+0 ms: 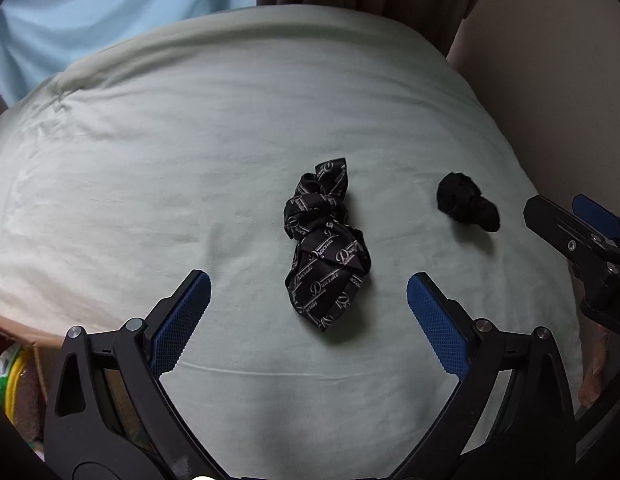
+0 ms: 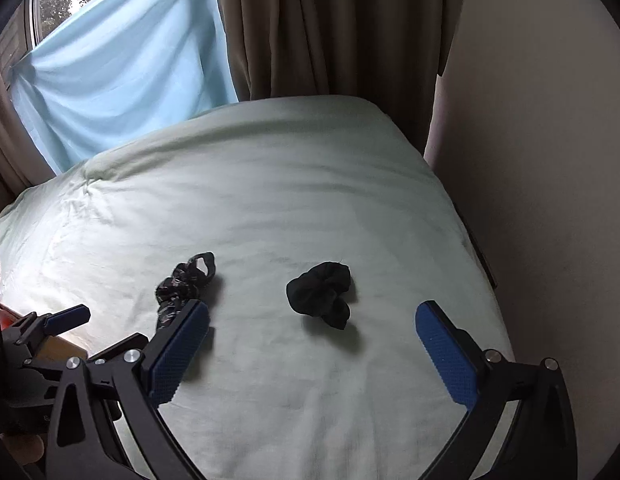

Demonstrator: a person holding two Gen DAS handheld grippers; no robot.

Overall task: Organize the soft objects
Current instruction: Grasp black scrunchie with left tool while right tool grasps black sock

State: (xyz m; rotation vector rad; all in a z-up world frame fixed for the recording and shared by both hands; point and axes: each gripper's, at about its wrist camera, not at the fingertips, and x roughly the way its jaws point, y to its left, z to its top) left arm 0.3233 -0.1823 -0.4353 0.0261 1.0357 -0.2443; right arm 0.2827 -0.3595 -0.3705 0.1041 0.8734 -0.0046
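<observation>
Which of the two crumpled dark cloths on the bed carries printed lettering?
The longer cloth, lying between the left gripper's open fingers. White script logos cover it, while the smaller bundle to its right is plain black.

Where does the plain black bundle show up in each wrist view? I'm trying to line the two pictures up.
Left wrist view: the plain black bundle lies right of centre on the bed, near the right gripper.
Right wrist view: it lies near the centre, ahead of the open fingers.
Shared landmark: the printed black cloth, just left of the bundle in both.
</observation>
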